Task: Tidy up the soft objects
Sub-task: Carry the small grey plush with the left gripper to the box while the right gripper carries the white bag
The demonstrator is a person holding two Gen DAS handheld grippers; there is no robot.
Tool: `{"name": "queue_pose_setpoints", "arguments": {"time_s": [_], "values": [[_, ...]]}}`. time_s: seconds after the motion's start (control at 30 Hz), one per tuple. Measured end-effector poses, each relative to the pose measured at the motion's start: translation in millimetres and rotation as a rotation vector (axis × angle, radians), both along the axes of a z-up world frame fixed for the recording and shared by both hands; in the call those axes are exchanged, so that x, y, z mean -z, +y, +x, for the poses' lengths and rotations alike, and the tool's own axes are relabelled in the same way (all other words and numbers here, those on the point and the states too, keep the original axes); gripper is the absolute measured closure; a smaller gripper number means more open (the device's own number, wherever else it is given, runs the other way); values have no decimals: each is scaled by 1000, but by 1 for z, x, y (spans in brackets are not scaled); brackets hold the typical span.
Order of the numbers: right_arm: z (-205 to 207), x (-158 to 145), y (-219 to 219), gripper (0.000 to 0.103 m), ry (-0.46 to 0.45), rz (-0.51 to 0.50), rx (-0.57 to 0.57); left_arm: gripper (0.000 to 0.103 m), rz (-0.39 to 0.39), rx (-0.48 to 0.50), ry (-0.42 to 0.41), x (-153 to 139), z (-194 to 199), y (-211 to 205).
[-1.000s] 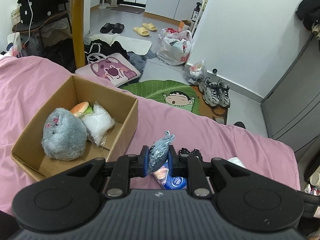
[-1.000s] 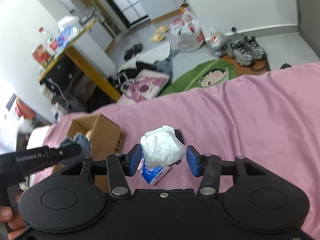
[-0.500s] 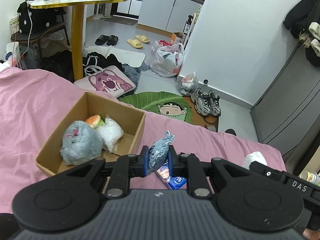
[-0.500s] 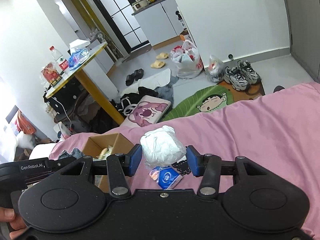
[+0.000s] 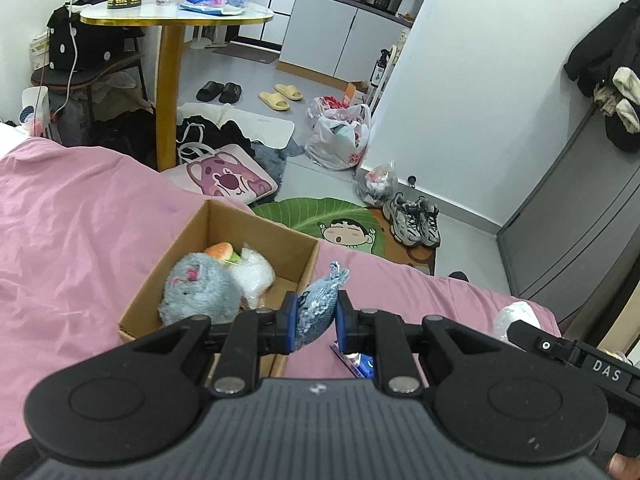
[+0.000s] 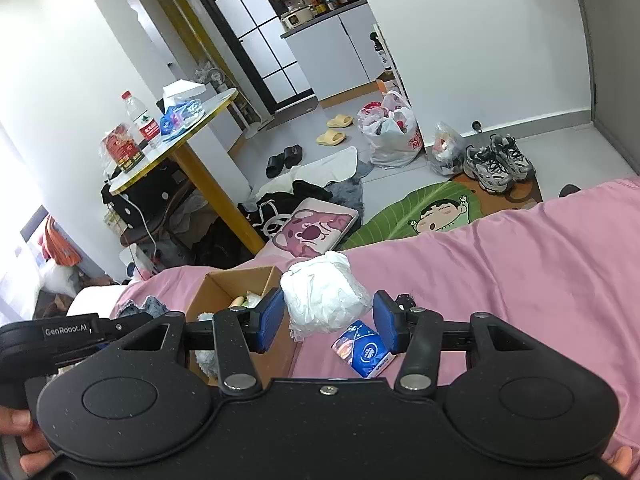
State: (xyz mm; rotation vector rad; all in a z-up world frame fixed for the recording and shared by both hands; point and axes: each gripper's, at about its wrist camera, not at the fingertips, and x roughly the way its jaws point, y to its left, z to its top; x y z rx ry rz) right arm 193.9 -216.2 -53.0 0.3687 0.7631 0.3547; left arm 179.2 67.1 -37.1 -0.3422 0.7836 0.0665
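The left gripper (image 5: 314, 322) was clamped tight on a small blue-grey speckled fabric pouch (image 5: 320, 304), its blue pads squeezing the pouch's middle while the gathered top stuck up above them, just over the near right corner of the open brown cardboard box (image 5: 240, 236). That box sat on the pink bedspread (image 5: 80, 220) and held a fluffy grey plush toy (image 5: 200, 292) at the near side, a crumpled clear plastic bag (image 5: 254, 276) touching it on the right, and a squishy orange-and-green burger toy (image 5: 222, 251) behind them both. The right gripper (image 6: 329, 322) held a crumpled white soft bundle (image 6: 324, 296) between its blue pads; the left pad pressed against it, though I couldn't be sure the right pad met it, as a thin gap seemed to show there. The bundle hung above the bedspread just right of the box, whose open top showed at its left. Below it a small blue-and-white tissue packet (image 6: 362, 348) lay flat on the pink cover, near the box but apart from it. A person's fingers (image 6: 24, 440) wrapped the handle at the lower left edge. Beyond the bed, a green leaf-shaped cartoon floor mat (image 5: 320, 220) lay on the grey floor.
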Motion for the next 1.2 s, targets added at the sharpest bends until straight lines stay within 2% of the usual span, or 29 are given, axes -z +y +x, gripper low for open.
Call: {"name": "queue_pose_setpoints", "arguments": {"time_s": [0.6, 1.2], "values": [[9, -1, 43, 54, -8, -26, -56, 85, -35, -69, 17, 13, 2, 52], [20, 28, 117, 54, 64, -87, -192, 85, -94, -114, 159, 72, 28, 92]]}}
